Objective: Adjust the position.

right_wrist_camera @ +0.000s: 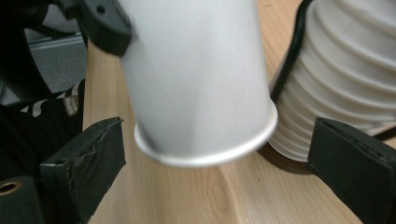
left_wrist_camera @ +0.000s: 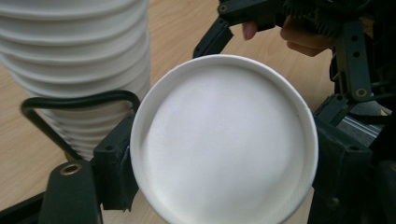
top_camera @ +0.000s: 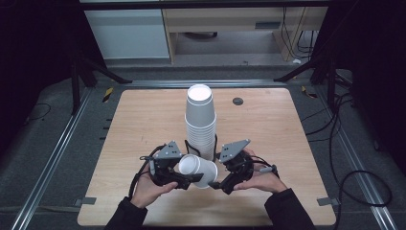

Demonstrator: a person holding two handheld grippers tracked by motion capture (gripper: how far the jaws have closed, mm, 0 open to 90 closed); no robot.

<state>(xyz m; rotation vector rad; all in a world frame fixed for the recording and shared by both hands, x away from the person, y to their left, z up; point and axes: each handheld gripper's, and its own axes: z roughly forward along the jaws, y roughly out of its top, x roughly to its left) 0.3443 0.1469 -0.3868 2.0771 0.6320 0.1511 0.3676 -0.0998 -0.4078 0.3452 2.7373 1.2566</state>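
Note:
A tall stack of white paper cups (top_camera: 201,122) stands upside down in a black wire holder (left_wrist_camera: 79,100) at the middle of the wooden table (top_camera: 139,120). In front of it a single white cup (top_camera: 197,171) lies tilted above the table. My left gripper (top_camera: 191,175) is shut on this cup near its base, and the round base (left_wrist_camera: 224,144) faces that gripper's camera. My right gripper (right_wrist_camera: 217,158) is open, its jaws standing wide on either side of the cup's rolled rim (right_wrist_camera: 205,156) without touching it. The stack (right_wrist_camera: 345,70) rises just behind.
A small dark round disc (top_camera: 238,101) sits on the table at the back right. Pale cabinets (top_camera: 129,33) stand beyond the table's far edge. Cables (top_camera: 354,177) trail over the floor at the right, with metal rails along both sides.

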